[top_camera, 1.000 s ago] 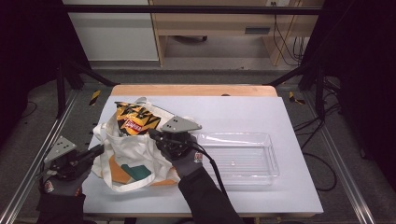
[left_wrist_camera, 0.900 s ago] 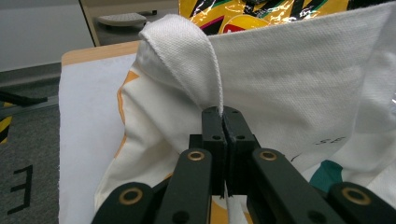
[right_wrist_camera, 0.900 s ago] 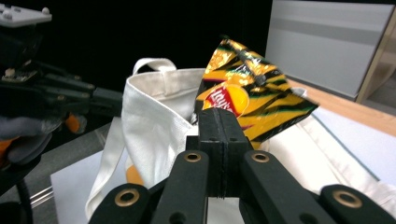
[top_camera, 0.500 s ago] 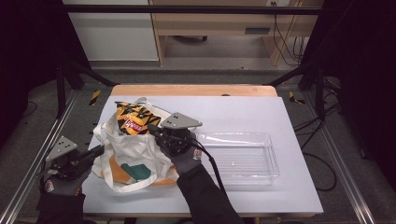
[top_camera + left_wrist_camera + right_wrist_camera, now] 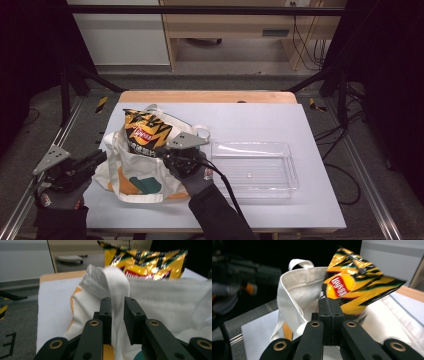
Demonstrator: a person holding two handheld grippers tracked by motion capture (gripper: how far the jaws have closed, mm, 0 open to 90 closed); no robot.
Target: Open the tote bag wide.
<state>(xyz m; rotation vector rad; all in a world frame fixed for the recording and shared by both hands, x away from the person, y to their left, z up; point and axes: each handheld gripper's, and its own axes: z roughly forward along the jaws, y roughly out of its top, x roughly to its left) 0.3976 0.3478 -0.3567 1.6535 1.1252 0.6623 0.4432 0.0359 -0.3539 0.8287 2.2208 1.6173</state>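
The chip bag (image 5: pixel 145 136) stands half inside the white tote bag (image 5: pixel 135 172) at the left of the bench (image 5: pixel 260 117), its lower edge pinched by the closed right hand-held gripper (image 5: pixel 331 305), probably to steer it in or out. The left hand-held gripper (image 5: pixel 117 312) has just been loosening; the tote's strap (image 5: pixel 117 290) hangs between its parted jaws, likely kept the mouth open. The high view adds a clear tray (image 5: pixel 252 170) beside the tote.

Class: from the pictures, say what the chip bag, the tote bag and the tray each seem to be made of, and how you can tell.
Chip bag: glossy foil-like plastic film, it glints and crinkles. Tote bag: white woven cloth, probably cotton canvas, matte with soft folds. Tray: clear rigid plastic, the table shows through.
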